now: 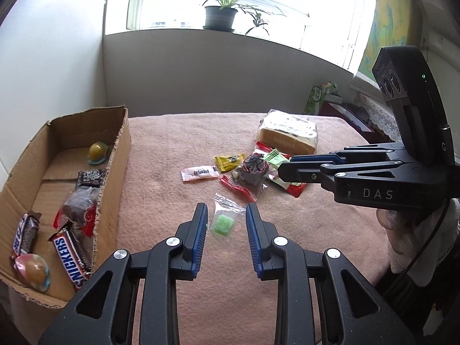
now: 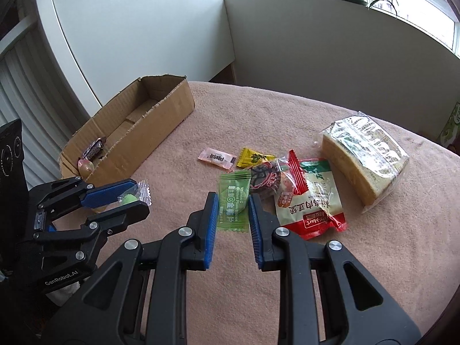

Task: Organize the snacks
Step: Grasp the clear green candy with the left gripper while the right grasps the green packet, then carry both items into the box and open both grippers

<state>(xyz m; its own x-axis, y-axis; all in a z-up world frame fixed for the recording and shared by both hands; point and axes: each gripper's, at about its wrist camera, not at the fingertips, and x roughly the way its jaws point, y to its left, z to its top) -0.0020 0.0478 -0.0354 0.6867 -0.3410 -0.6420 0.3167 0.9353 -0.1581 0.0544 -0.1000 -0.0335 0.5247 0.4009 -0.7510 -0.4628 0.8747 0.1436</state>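
On the pink cloth [image 1: 172, 143], my left gripper [image 1: 226, 210] is shut on a green candy in a clear wrapper [image 1: 222, 225], held just above the cloth. The right wrist view shows that same left gripper [image 2: 139, 197] and candy [image 2: 128, 199] near the cardboard box [image 2: 161, 123]. My right gripper [image 2: 233, 198] is shut on a flat green plum-slice packet [image 2: 233, 215]. Seen from the left wrist, the right gripper [image 1: 284, 166] hangs over the snack pile with the packet [image 1: 276, 159]. The box [image 1: 115, 172] holds a Snickers bar [image 1: 69, 261] and several other sweets.
Loose on the cloth lie a pink-white candy [image 2: 217, 157], a yellow packet [image 2: 254, 158], a dark wrapped cake [image 2: 263, 179], a red-and-white packet [image 2: 310, 201] and a bagged bread loaf [image 2: 365, 161]. A potted plant [image 1: 220, 17] stands on the sill behind.
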